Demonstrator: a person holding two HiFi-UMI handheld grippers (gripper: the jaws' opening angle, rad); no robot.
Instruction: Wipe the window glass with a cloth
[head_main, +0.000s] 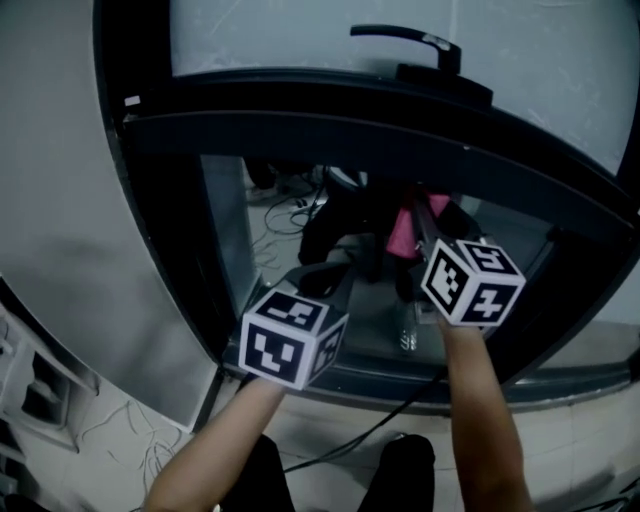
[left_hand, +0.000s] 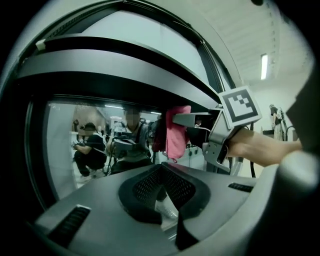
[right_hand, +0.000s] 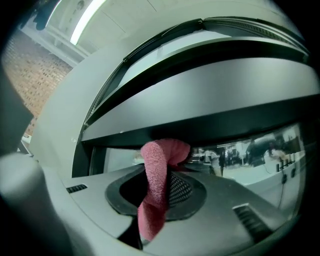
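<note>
The pink cloth (head_main: 403, 232) is pinched in my right gripper (head_main: 415, 215), which is shut on it and holds it up against the lower window glass (head_main: 260, 230), just under the dark crossbar (head_main: 330, 120). In the right gripper view the cloth (right_hand: 155, 185) hangs folded out of the jaws, its top at the glass (right_hand: 260, 150). My left gripper (head_main: 328, 277) is lower and to the left, a little short of the pane, shut and empty. In the left gripper view, its pads (left_hand: 145, 187) meet at the tip, and the cloth (left_hand: 177, 132) and right gripper (left_hand: 192, 120) show beyond.
A black window handle (head_main: 405, 40) sits on the frosted upper pane. The grey wall (head_main: 60, 200) borders the frame on the left. A black cable (head_main: 370, 430) runs across the tiled floor below the sill. The glass (left_hand: 65, 145) reflects people and room lights.
</note>
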